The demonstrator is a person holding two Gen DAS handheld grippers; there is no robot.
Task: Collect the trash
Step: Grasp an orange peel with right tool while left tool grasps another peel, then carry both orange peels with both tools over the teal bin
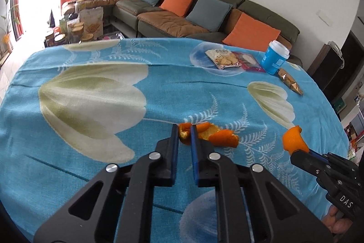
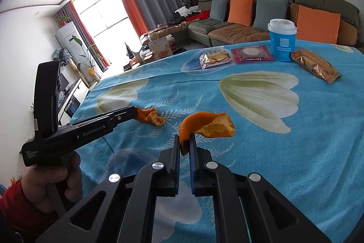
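My left gripper (image 1: 184, 129) is shut on one end of an orange peel (image 1: 213, 134) that lies on the blue flowered tablecloth (image 1: 91, 152); it also shows in the right wrist view (image 2: 135, 112) with its peel (image 2: 151, 117). My right gripper (image 2: 185, 138) is shut on a second, curled orange peel (image 2: 209, 124), held a little above the cloth; it also shows in the left wrist view (image 1: 302, 150) with that peel (image 1: 293, 137).
At the table's far side stand a blue paper cup with a white lid (image 2: 282, 40), a cracker pack (image 2: 215, 58), a red snack pack (image 2: 251, 54) and a gold wrapper (image 2: 315, 65). Behind is a green sofa with cushions (image 2: 241, 8).
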